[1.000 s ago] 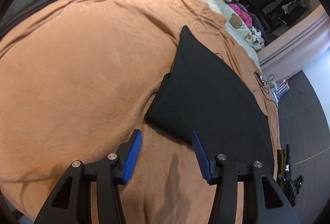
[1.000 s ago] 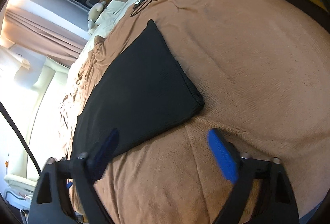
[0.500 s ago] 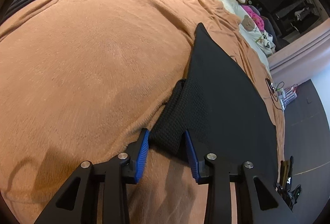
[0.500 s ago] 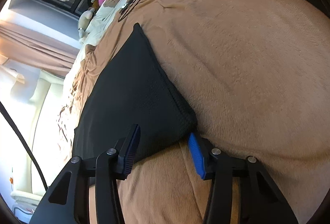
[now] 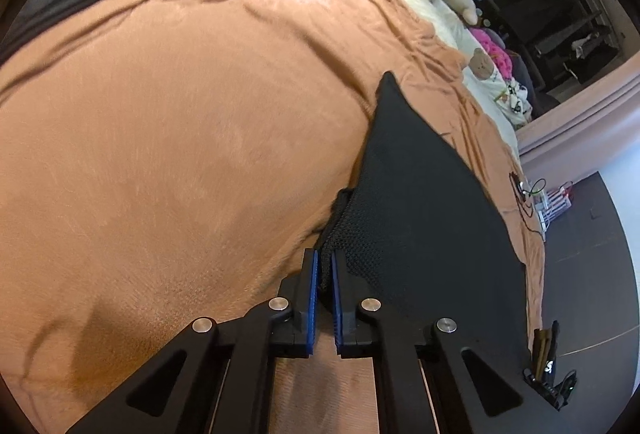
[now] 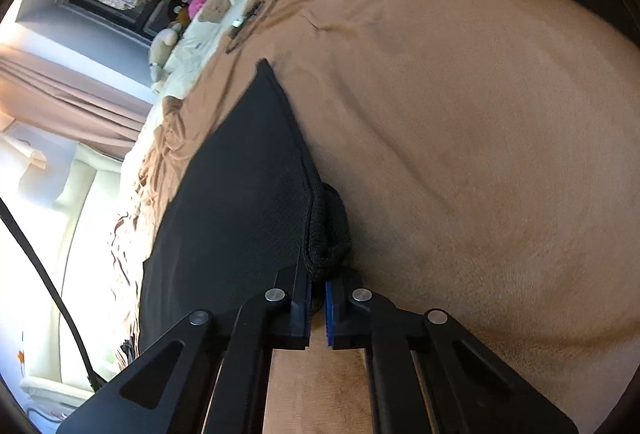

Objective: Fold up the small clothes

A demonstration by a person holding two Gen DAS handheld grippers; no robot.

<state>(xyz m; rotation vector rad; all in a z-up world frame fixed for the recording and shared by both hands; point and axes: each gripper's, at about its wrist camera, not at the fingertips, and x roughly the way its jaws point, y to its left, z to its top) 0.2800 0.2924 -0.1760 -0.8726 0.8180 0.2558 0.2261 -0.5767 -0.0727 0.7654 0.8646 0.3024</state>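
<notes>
A black cloth [image 5: 420, 202] lies flat on a tan blanket [image 5: 160, 154] on the bed. The left claw [image 5: 325, 266] has just squeezed closed and now pinches one near corner of the cloth, which bunches up between its blue pads [image 5: 312, 286]. The right claw [image 6: 318, 292] has just closed too and pinches the other near corner, with what looks like a small dark lump of cloth [image 6: 332, 230] puffed up just past its tips
</notes>
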